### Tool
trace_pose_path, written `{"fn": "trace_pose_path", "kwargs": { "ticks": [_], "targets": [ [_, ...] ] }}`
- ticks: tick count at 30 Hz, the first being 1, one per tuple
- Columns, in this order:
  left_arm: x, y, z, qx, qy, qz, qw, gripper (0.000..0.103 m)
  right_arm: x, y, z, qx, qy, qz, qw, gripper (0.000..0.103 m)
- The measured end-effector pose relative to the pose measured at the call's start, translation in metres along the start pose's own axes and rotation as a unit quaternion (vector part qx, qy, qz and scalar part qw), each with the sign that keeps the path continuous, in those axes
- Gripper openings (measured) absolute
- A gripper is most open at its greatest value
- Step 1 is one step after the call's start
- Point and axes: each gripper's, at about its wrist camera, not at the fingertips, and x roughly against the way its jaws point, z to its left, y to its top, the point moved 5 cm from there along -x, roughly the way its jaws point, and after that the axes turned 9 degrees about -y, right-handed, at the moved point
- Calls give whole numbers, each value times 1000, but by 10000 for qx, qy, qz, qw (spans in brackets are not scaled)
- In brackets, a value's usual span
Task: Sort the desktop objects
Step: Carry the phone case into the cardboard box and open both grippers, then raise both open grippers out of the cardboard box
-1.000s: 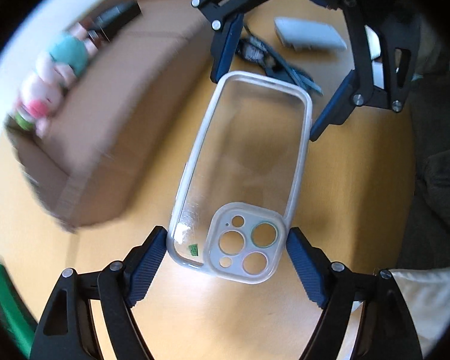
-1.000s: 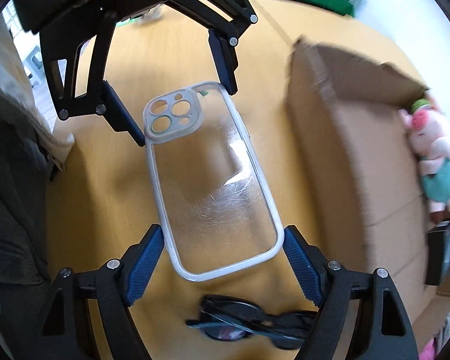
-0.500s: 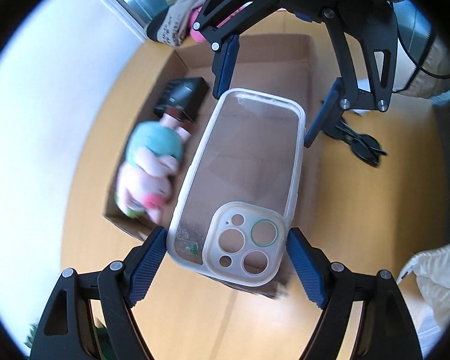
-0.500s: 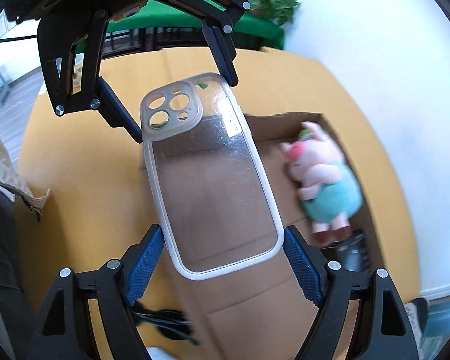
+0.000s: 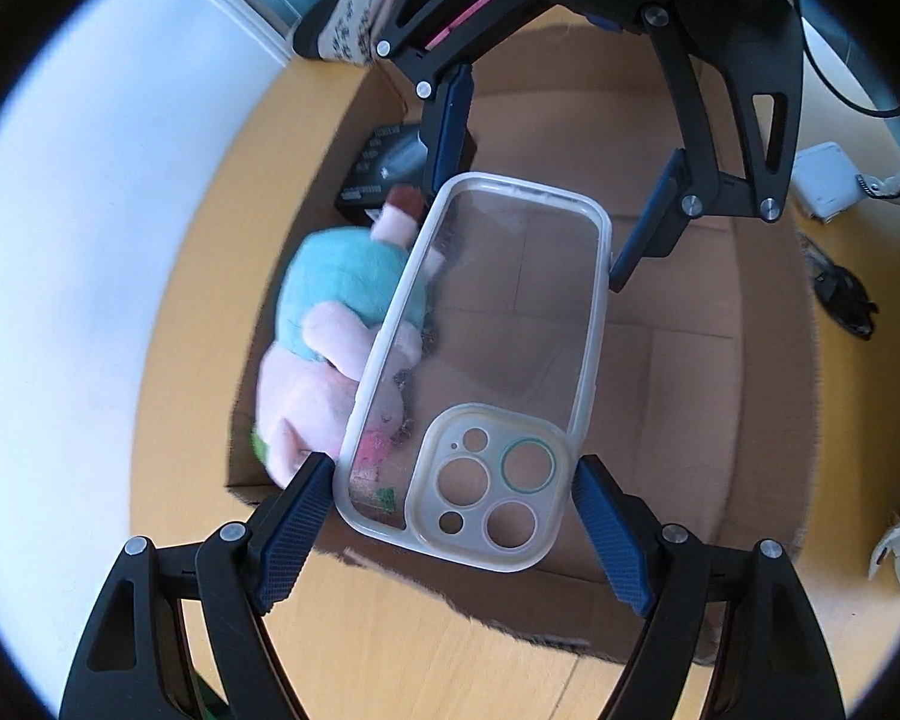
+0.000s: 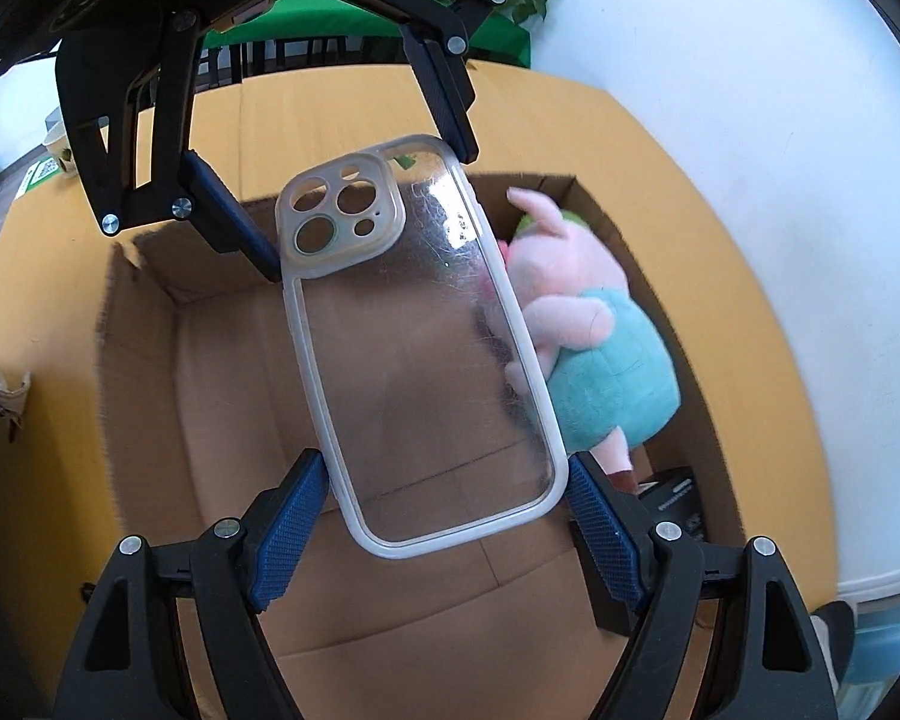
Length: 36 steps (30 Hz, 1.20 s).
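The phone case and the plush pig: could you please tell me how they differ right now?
The phone case is clear, flat and rigid; the plush pig is opaque, pink and teal, soft and rounded. The case is held in the air by the left gripper and right gripper; the pig lies inside the box. Both are over the box.

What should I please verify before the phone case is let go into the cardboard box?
1. Left hand-held gripper grips the camera end of the phone case: ok.
2. Right hand-held gripper grips the other end: ok.
3. Case above the cardboard box, not the table: ok.
4. Bare box floor beneath the case: ok.
5. Plush pig clear of the drop: cannot tell.
6. Case height above the floor: cannot tell.
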Motion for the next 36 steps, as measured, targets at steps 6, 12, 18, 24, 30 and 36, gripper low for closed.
{"fn": "trace_pose_path", "kwargs": {
  "ticks": [6,12,18,24,30,36],
  "targets": [
    [-45,-1,10,152,-330,185,9992,81,-45,-11,-5,40,240,127,9996,85],
    [-81,-3,15,236,-632,446,9967,81,-83,-19,-5,20,474,220,9986,85],
    [-110,-12,10,295,-1080,850,9901,81,-112,-26,5,-24,817,306,9962,85],
    [-115,-16,7,487,-1201,1093,9855,82,-117,-21,5,-178,841,243,9960,88],
    [-74,-9,-8,585,-754,870,9916,82,-78,-19,-1,-657,607,132,9959,94],
    [15,1,-16,2204,-240,-11,9751,82,0,-31,-37,-3041,408,444,9507,102]
  ]
}}
